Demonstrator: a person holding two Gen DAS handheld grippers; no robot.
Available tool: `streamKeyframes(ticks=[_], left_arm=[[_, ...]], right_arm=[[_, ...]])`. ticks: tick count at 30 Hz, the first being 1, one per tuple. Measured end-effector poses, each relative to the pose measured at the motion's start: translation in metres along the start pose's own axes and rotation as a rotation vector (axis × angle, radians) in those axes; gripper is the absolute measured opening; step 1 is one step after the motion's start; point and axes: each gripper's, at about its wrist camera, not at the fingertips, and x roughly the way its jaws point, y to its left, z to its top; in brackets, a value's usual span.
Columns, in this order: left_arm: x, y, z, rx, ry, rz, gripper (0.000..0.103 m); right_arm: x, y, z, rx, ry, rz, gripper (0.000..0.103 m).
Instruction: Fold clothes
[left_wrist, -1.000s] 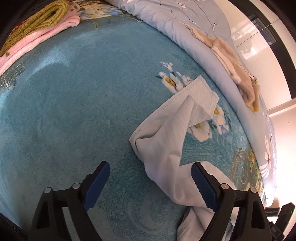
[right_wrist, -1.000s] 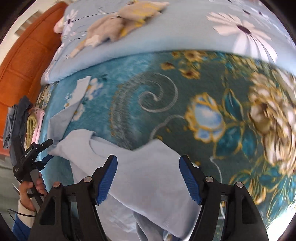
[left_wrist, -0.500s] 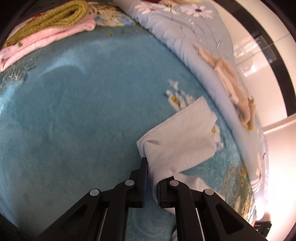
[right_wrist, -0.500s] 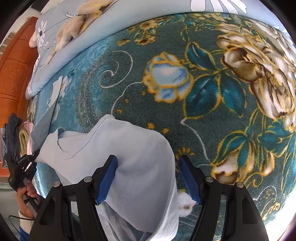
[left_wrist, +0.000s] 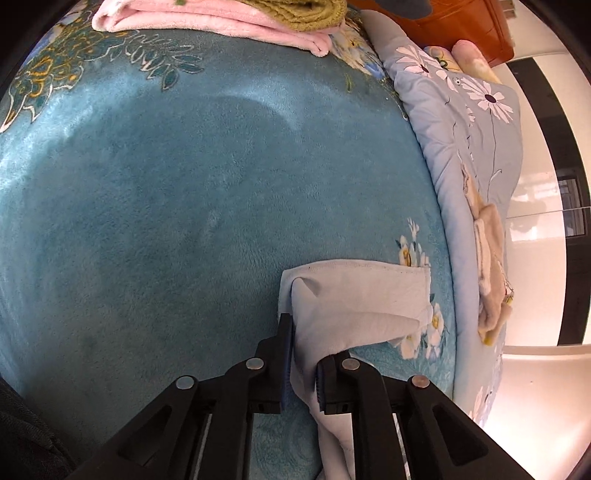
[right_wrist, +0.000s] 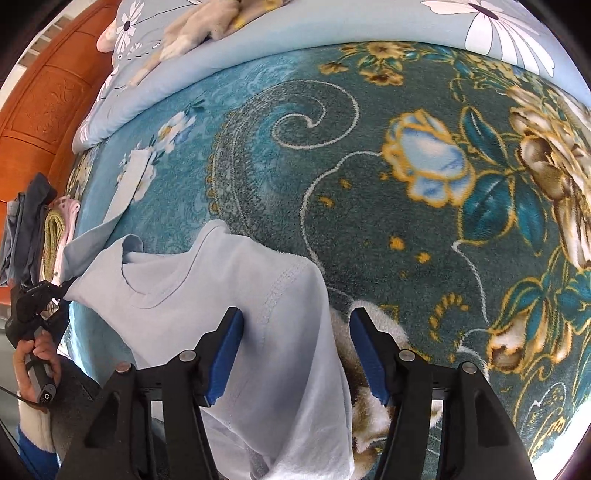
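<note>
A light blue shirt (right_wrist: 221, 288) lies crumpled on the teal flowered blanket (right_wrist: 369, 229), neckline up. My left gripper (left_wrist: 303, 369) has a bunched fold of the sleeve (left_wrist: 354, 295) between its pads. The jaws are easing apart but still touch the cloth on both sides. In the right wrist view the left gripper (right_wrist: 55, 291) pulls that sleeve taut at the far left, held by a hand (right_wrist: 35, 354). My right gripper (right_wrist: 295, 350) hovers over the shirt's shoulder edge, jaws closing. The cloth lies between the blue pads, which do not press on it.
Folded pink cloth (left_wrist: 207, 18) and an olive knit (left_wrist: 295, 11) are stacked at the blanket's far end. A daisy-print light blue quilt (left_wrist: 480, 155) with a beige garment (left_wrist: 491, 266) on it runs along one side. A wooden headboard (right_wrist: 44, 99) stands behind.
The left gripper went from wide open to clamped on the sleeve, then rolled and carried it sideways. The right gripper came lower over the shirt's shoulder and its jaws narrowed.
</note>
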Motion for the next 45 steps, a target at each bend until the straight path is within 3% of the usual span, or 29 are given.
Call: streamKeyframes(ticks=[1,2,5,7,16,21,27,31,33,37,45], left_arm=[[0.002,0.0,-0.002,-0.012,0.033,-0.001,0.04],[0.004,0.002,-0.007,-0.032,0.068,-0.022,0.046],[0.006,0.003,-0.021,-0.069,0.141,-0.075,0.053],[0.009,-0.005,-0.029,-0.033,0.175,-0.06,0.055],[0.018,-0.053,-0.069,0.261,0.257,0.086,0.055],[0.015,-0.087,-0.071,0.44,0.201,0.114,0.055],[0.041,-0.118,-0.058,0.583,0.227,0.15,0.055],[0.034,-0.137,-0.061,0.781,0.258,0.136,0.055],[0.023,-0.145,-0.061,0.87,0.239,0.109,0.056],[0.02,-0.161,-0.057,1.0,0.197,0.071,0.074],[0.082,-0.166,-0.077,1.316,0.274,0.188,0.074]], right_arm=[[-0.004,-0.001,0.001,0.003,-0.012,-0.006,0.058],[-0.009,-0.001,0.002,0.002,-0.028,-0.016,0.058],[-0.021,0.0,0.01,-0.013,-0.069,-0.029,0.058],[-0.024,0.004,0.016,-0.029,-0.078,-0.025,0.058],[0.016,0.022,0.038,-0.098,-0.018,-0.053,0.058],[0.022,0.025,0.042,-0.11,-0.011,-0.043,0.058],[0.014,0.039,0.032,-0.162,-0.02,-0.013,0.037],[0.003,0.048,0.02,-0.222,-0.009,0.009,0.019],[-0.003,0.055,0.013,-0.261,-0.003,0.023,0.018],[-0.005,0.072,0.004,-0.376,0.03,0.018,0.017],[0.004,0.077,-0.001,-0.421,0.11,0.015,0.018]])
